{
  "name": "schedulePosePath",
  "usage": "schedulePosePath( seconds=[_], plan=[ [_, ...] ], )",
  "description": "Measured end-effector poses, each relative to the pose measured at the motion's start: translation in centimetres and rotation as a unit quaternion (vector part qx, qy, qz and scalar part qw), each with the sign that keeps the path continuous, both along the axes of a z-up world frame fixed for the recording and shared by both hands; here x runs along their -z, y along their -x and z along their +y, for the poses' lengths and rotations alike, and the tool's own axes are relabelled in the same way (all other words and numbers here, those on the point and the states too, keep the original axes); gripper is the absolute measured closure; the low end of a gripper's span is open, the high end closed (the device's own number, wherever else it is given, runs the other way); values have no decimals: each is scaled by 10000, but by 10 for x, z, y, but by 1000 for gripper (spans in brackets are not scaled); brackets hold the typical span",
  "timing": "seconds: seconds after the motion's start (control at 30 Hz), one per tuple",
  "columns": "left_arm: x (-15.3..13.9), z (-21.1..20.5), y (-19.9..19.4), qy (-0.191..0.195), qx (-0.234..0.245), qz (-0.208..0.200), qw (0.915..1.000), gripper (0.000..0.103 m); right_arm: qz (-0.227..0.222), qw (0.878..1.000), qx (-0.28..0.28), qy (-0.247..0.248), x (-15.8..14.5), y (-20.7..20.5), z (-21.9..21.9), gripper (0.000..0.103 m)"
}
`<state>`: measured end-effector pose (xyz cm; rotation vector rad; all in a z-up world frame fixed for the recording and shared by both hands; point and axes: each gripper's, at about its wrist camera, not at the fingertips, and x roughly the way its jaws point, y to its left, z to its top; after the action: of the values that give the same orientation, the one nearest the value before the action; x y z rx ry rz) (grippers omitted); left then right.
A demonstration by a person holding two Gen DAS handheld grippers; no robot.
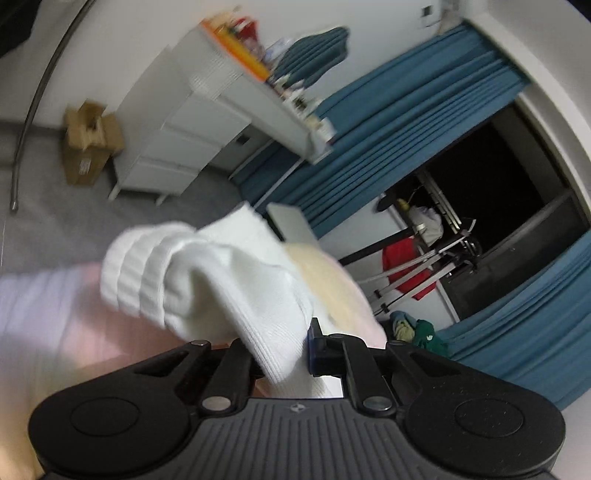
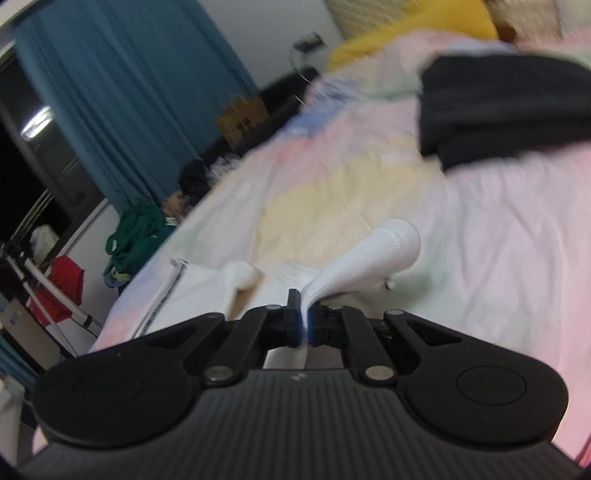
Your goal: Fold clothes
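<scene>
- Both views are smeared by motion, so we read edges and small things only roughly.
- In the left wrist view, we see the left tool [image 1: 291, 343] clamped on one white ribbed sock [image 1: 207, 273]. The cloth fills the narrow gap between the jaws and bunches up in front of them, hiding one finger almost wholly; only a blue pad edge shows on the other.
- That sock hangs above the bed [image 1: 55, 314], near its foot edge; how much of it touches the cover we cannot tell.
- Beyond it we count one white cabinet [image 1: 192, 122], one cardboard box [image 1: 88, 144] on the floor and blue curtains [image 1: 399, 122], all blurred. The things on top of the cabinet are too smeared to name.
- In the right wrist view, the right tool [image 2: 303, 325] is pinched tight on one white sock [image 2: 373, 254], whose rounded end stands up over the bed cover [image 2: 498, 258]; the cuff end is cut off behind the tool body.
- Just left of it more white cloth [image 2: 207, 291] lies on the cover; whether it is a second sock or another garment we cannot tell.
- Toward the far right edge of the bed we count one black garment [image 2: 498, 118], and beyond it something yellow [image 2: 413, 33], cut off by the frame.
</scene>
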<state>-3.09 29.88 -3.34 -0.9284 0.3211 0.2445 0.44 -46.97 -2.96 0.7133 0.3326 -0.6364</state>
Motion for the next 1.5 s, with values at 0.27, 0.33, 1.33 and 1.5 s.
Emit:
schedulePosePath(
  seconds=[0.27,0.33,1.33,1.5],
  plan=[
    [-48,12,-84,123,174,-41,9998,93,30,9973,-356,640,-72,-109,1,98],
    [-53,15,-124,348,58,-69,9994,93,74,9954,-438,852,-82,-154,4,98],
    [48,3,-301,30,544,1222,9910,26,246,9858,-1619,-370,31,-283,39,39],
    [70,16,-231,1291,477,1295,9820,22,-58,9554,-2303,-1845,55,-209,65,38]
  ],
)
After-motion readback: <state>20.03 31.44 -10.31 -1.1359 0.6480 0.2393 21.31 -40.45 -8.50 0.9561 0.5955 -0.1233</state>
